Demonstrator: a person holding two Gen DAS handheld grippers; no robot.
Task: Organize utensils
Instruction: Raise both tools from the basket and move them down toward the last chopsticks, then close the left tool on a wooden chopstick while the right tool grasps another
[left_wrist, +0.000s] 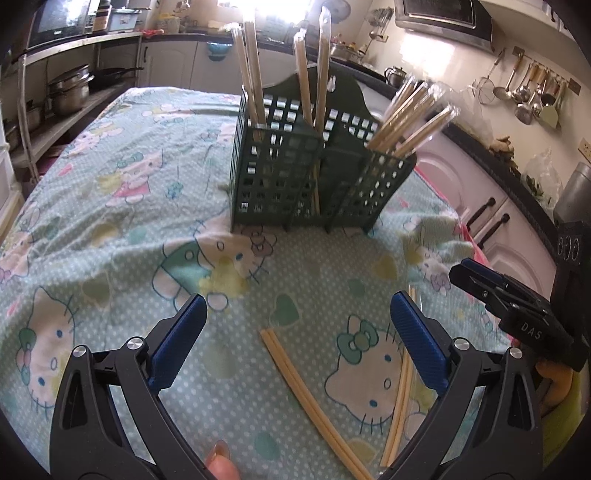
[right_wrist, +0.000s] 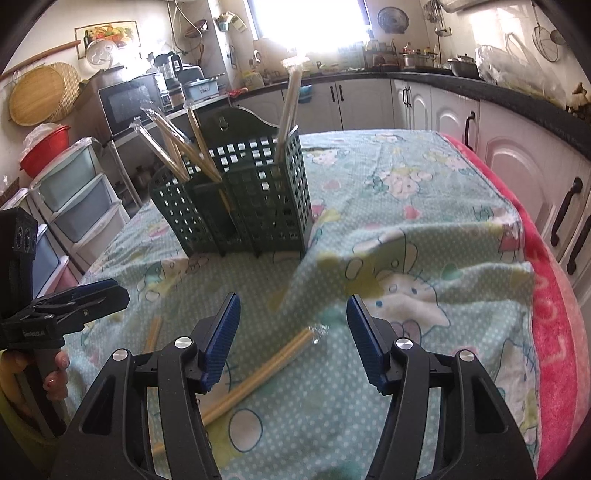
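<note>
Surface (left_wrist: 110, 206) under a cartoon-cat cloth (right_wrist: 424, 206), rumpled into a fold ahead-right of the right gripper (right_wrist: 293, 334)

Green lattice caddy (left_wrist: 295, 177) stands upright, well ahead of both grippers. Its compartments already hold wrapped chopstick pairs (left_wrist: 413, 122), some upright, some leaning out

Left gripper (left_wrist: 295, 347): fingers spread wide, empty, hovering low over the cloth. Right gripper: also spread, empty

Still loose on the cloth:
- bare chopstick pair (left_wrist: 310, 402), diagonal, between the left gripper's fingers and running back under it
- second pair (left_wrist: 400, 398) just inside and partly behind the left gripper's right finger (left_wrist: 417, 339), looks sleeved, can't be sure
- wrapped pair (right_wrist: 258, 373) between the right gripper's fingers, closer to the left one, clear sleeve end pointing ahead

Step, my read: mid pick-up, most pairs filed, a few left. Next: drop a gripper over one pair, close across both sticks mid-length, lift, tip upright, feed into a caddy compartment

In the way: the two grippers sit near each other, so move one at a time. Leaning sticks crowd the caddy's openings. Thin sticks on soft cloth may roll or split on closing. Kitchen cabinets and counters around, no bearing
</note>
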